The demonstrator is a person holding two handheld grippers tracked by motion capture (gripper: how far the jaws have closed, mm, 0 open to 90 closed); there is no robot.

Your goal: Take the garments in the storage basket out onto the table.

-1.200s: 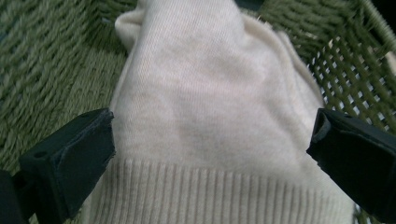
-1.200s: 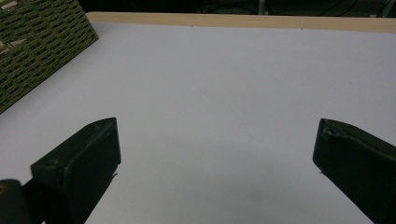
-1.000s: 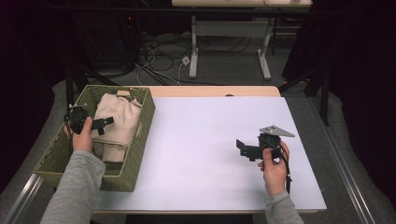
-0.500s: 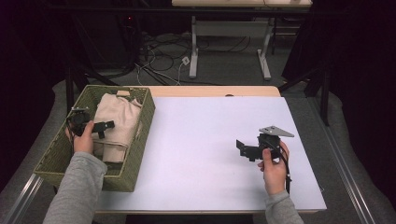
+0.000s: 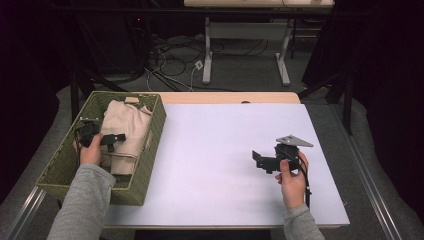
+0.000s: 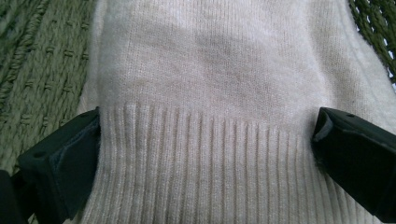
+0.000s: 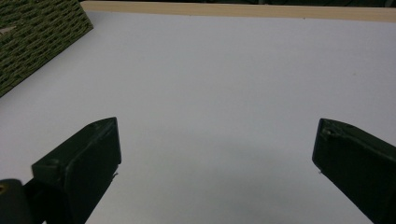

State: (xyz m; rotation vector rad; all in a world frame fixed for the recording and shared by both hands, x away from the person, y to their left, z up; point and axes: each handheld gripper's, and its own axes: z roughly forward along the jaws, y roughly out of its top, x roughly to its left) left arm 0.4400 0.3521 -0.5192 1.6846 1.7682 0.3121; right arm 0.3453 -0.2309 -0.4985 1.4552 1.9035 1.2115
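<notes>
**Desk:** Cream knit fills your left gripper view. Where does the garment stand?

**Caption:** Your folded cream knitted sweater [image 5: 125,131] lies inside the olive-green woven basket [image 5: 154,131] at the left of the white table top [image 5: 220,150]. Your left gripper [image 5: 118,138] is down in that basket. Its jaws are spread wide, one on each side of the sweater's ribbed hem [image 6: 201,172], touching the wool but not pinching it.

**Desk:** So nothing is lifted yet?

**Caption:** By the look of it, no. The sweater rests flat, its fold intact, and no part of it is raised clear of the basket. You are placed for a grab at the hem, which I judge to be the step in hand. The squeeze, the lift out and the laying on the table are all left to do.

**Desk:** And your other hand?

**Caption:** Your right gripper [image 5: 256,159] is held just above the bare table, well apart from the basket, released and carrying nothing. Its own view looks between its two parted jaws across white surface, with a corner of the basket at the far left. I'd say it waits until you bring the sweater over.
</notes>
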